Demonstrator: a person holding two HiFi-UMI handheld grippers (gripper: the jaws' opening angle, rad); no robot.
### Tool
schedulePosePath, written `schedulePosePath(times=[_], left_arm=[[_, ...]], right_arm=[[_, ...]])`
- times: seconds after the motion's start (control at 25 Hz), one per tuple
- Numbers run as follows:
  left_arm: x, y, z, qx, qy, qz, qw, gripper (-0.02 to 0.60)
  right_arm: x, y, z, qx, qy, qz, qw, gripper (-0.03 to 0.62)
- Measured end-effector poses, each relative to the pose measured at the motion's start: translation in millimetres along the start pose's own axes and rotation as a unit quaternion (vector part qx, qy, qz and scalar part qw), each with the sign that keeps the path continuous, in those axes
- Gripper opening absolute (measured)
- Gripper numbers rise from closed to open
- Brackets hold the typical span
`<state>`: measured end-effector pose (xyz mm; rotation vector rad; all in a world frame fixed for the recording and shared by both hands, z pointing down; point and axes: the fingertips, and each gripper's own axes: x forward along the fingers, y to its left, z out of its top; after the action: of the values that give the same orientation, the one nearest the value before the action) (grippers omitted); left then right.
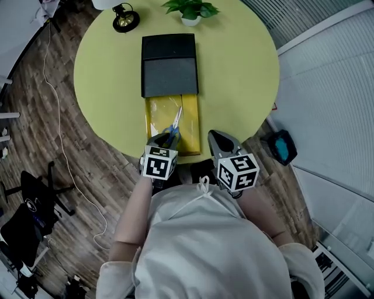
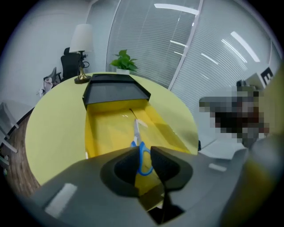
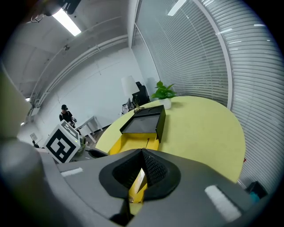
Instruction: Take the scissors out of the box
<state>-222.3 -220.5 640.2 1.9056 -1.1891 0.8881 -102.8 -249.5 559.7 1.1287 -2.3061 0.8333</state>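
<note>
A round yellow-green table (image 1: 236, 76) fills the top of the head view. On it, in the middle, is a black box (image 1: 169, 64). Its yellow tray (image 1: 155, 111) is pulled out toward the bottom of the frame. The scissors (image 1: 174, 124) lie inside the tray, near its lower end. Their blades point up toward the black box.

The left gripper (image 1: 165, 138) is at the lower end of the tray, just below the middle of the frame. In the left gripper view, its two jaws are squeezed onto the blue handle of the scissors (image 2: 136, 133), which shows between them.

The right gripper (image 1: 219, 135) is just to the right of the tray, by the table edge. In the right gripper view, its jaws (image 3: 142, 153) are pressed together with nothing in them.

A green plant (image 1: 191, 10) and a small lamp (image 1: 125, 18) stand at the top edge of the table
</note>
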Motion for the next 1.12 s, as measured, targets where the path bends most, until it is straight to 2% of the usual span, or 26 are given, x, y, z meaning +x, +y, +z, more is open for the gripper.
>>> schedulePosePath(times=[0.12, 0.2, 0.48, 0.56, 0.76, 0.96, 1.12], left_arm=[[13.9, 1.2, -8.6, 0.01, 0.035, -0.001, 0.9993, 0.13], [22.1, 3.4, -12.3, 0.015, 0.054, 0.006, 0.9984, 0.144], [42.7, 10.2, -17.0, 0.008, 0.108, 0.034, 0.9936, 0.146], [44.8, 13.1, -17.6, 0.01, 0.116, 0.048, 0.992, 0.106], [46.1, 13.8, -16.5, 0.001, 0.12, 0.049, 0.9916, 0.103], [43.3, 15.5, -17.1, -0.016, 0.093, 0.055, 0.994, 0.095], [43.3, 13.6, -16.9, -0.022, 0.091, 0.036, 0.995, 0.095]], right_arm=[[-0.5, -3.6, -4.8, 0.006, 0.003, -0.004, 1.0, -0.002], [-0.3, -7.3, -7.0, 0.01, 0.005, -0.006, 1.0, -0.002], [-0.3, -13.5, -10.5, 0.017, 0.01, -0.006, 1.0, -0.002], [-0.6, -16.2, -11.9, 0.02, 0.011, -0.006, 1.0, -0.002], [-1.2, -22.8, -11.6, 0.026, 0.011, -0.009, 1.0, -0.002], [-4.0, -19.4, -6.9, 0.026, 0.003, -0.01, 1.0, -0.002], [-7.8, -15.8, -4.0, 0.027, -0.004, -0.013, 1.0, -0.002]])
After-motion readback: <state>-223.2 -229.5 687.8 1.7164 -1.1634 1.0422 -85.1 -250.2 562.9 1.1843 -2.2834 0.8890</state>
